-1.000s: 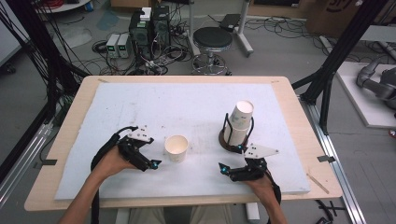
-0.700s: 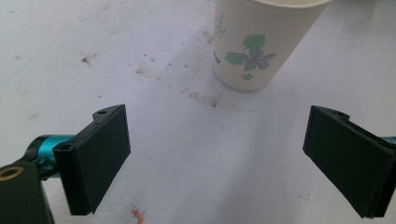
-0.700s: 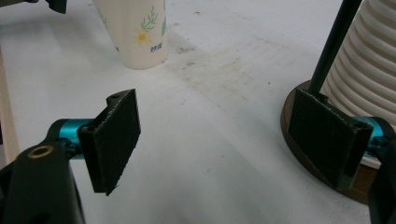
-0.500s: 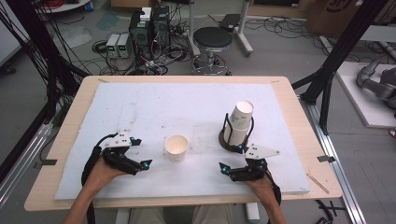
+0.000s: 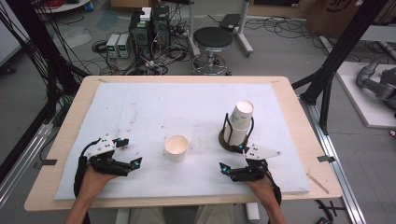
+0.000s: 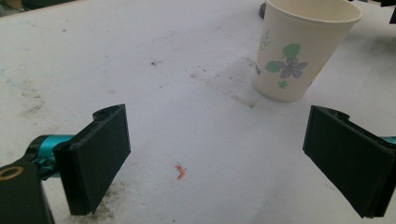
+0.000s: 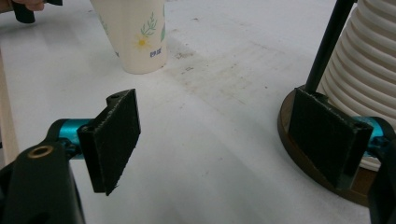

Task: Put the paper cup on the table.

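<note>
Room: a lab floor strewn with cables, a round stool (image 5: 212, 38) and computer boxes (image 5: 149, 25) at twelve o'clock beyond the table (image 5: 289, 100).
Surface: a white foam mat (image 5: 154, 107) covers the wooden tabletop, scuffed and speckled with dirt marks.
Left gripper (image 5: 127, 153): low at seven o'clock on the mat, jaws spread wide and holding nothing; in the left gripper view (image 6: 215, 158) the two black pads stand far apart over bare mat.
Left hand (image 5: 93, 179): wrapped round the gripper body from below, forearm coming in at the bottom edge.
Right gripper (image 5: 232, 158): at five o'clock, jaws wide apart and empty; in the right gripper view (image 7: 233, 135) one pad sits just in front of the holder's base.
Right hand (image 5: 261, 184): behind the gripper, close to the mat's near edge.
Paper cup (image 5: 176, 148): upright and open-mouthed at six o'clock, between the two grippers, apart from both; flower print shows in the left gripper view (image 6: 299, 46).
Cup stack (image 5: 239, 122): at four o'clock from the mat's middle, nested white cups leaning in a black wire holder (image 5: 227, 127) on a round dark base, just beyond the right gripper.
Orange fleck (image 6: 179, 171): a tiny scrap on the mat between the left jaws.
</note>
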### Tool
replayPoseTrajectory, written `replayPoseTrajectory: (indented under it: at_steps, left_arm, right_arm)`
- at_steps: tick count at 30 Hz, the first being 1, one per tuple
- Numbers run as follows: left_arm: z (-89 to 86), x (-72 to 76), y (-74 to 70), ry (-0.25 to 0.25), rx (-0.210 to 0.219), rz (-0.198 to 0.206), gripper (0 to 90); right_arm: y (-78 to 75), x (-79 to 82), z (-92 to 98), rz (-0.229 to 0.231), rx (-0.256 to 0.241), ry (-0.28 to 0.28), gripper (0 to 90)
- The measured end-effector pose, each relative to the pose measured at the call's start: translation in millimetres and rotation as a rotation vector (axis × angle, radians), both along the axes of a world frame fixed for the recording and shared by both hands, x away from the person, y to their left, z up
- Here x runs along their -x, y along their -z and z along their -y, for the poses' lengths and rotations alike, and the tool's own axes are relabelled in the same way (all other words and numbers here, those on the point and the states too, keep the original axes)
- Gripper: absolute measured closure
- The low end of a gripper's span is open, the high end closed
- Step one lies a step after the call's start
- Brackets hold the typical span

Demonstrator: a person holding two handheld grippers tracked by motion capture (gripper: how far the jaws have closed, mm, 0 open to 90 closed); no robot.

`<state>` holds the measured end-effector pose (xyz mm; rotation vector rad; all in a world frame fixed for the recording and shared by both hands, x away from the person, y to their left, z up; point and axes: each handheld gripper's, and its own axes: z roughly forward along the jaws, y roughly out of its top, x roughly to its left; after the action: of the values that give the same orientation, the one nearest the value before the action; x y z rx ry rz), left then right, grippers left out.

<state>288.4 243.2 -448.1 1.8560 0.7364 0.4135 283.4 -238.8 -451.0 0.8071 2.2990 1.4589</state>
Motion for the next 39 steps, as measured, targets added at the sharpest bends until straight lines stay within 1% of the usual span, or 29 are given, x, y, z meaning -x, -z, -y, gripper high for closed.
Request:
replayPoseTrajectory:
  at_steps: [3, 5, 6, 8, 9, 12, 16, 18, 20, 21, 22, 23, 24, 27, 28, 30, 34, 39]
  left_arm:
    - [-3.2, 2.2, 2.4, -0.018, 0.021, 0.009, 7.6]
    - [-4.2, 4.3, 3.7, -0.038, 0.017, 0.028, 7.6]
    - [-4.4, 5.0, 4.5, -0.041, 0.024, 0.033, 7.6]
    - [-5.0, 5.7, 5.5, -0.053, 0.023, 0.034, 7.6]
    - [-5.4, 5.9, 6.1, -0.05, 0.027, 0.033, 7.6]
    - [-6.5, 6.9, 5.8, -0.057, 0.027, 0.046, 7.6]
    - [-10.0, 9.1, 6.4, -0.078, 0.059, 0.059, 7.6]
    - [-11.8, 11.1, 6.3, -0.1, 0.047, 0.081, 7.6]
    - [-14.6, 11.9, 6.2, -0.115, 0.062, 0.083, 7.8]
    - [-16.2, 12.3, 5.9, -0.128, 0.066, 0.092, 7.8]
    - [-17.7, 12.5, 6.1, -0.133, 0.08, 0.095, 7.8]
    - [-19.2, 12.5, 6.5, -0.136, 0.092, 0.088, 7.8]
    - [-20.5, 12.7, 7.1, -0.144, 0.094, 0.085, 7.8]
    - [-23.4, 12.8, 7.8, -0.146, 0.126, 0.079, 7.8]
    - [-23.9, 13.0, 8.0, -0.146, 0.13, 0.08, 7.8]
    - [-23.9, 13.2, 8.1, -0.147, 0.127, 0.084, 7.9]
    - [-22.4, 14.0, 8.2, -0.147, 0.112, 0.094, 8.1]
    - [-22.6, 14.7, 8.4, -0.149, 0.119, 0.1, 8.3]
  right_arm:
    - [0.0, 0.2, 0.3, 0.003, -0.005, 0.003, 17.5]
    - [0.0, 0.6, 0.5, 0.007, -0.006, 0.005, 17.5]
    - [0.0, 0.9, 0.5, 0.006, -0.006, 0.004, 17.5]
    - [0.0, 0.6, 0.7, 0.008, -0.006, 0.003, 17.5]
    - [0.0, 0.7, 0.7, 0.006, -0.007, 0.004, 17.5]
    - [0.0, 1.0, 0.8, 0.005, -0.011, 0.003, 17.5]
    - [0.0, 1.1, 0.9, 0.003, -0.012, 0.005, 17.5]
    - [0.0, 1.2, 1.1, 0.01, -0.012, 0.003, 17.6]
    - [0.0, 1.0, 1.1, 0.01, -0.012, 0.003, 17.5]
    - [-0.1, 1.2, 1.1, 0.003, -0.013, 0.002, 17.5]
    - [0.0, 1.1, 1.0, 0.005, -0.013, 0.002, 17.5]
    - [-0.1, 1.0, 1.3, 0.008, -0.013, 0.001, 17.5]
    - [-0.1, 1.2, 1.3, 0.005, -0.013, 0.002, 17.5]
    - [0.0, 1.3, 1.3, 0.013, -0.013, 0.0, 17.5]
    - [0.0, 1.6, 1.4, 0.015, -0.012, 0.001, 17.5]
    - [0.1, 1.2, 1.6, 0.02, -0.012, 0.0, 17.5]
    - [0.1, 2.1, 1.7, 0.014, -0.018, 0.002, 17.5]
    - [0.1, 2.5, 2.4, 0.028, -0.02, 0.002, 17.5]
